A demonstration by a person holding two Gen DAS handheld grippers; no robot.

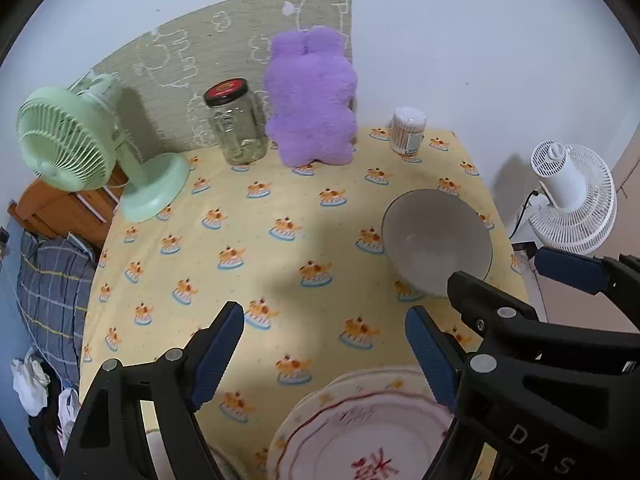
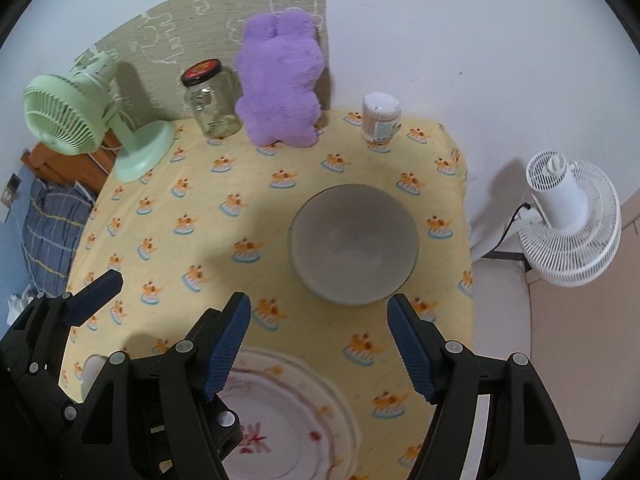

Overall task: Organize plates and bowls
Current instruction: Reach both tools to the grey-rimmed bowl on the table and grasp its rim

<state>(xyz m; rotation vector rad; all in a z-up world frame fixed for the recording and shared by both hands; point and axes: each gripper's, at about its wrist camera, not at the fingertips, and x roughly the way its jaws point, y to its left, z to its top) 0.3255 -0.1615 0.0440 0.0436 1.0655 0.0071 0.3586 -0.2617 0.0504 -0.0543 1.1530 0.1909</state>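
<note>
Now bowl point(image 2: 354, 244) near table's right edge, straight ahead of right gripper point(image 2: 320, 344); left gripper point(image 1: 324, 354) further off, over plate point(image 1: 360, 432). Both spread, empty.

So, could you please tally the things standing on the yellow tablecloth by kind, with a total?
Bowls: 1, grey bowl
Plates: 1, patterned plate
Fans: 1, green fan
Jars: 1, glass jar
Plush toys: 1, purple plush
Cotton swab tubs: 1, swab tub
Total: 6
</note>
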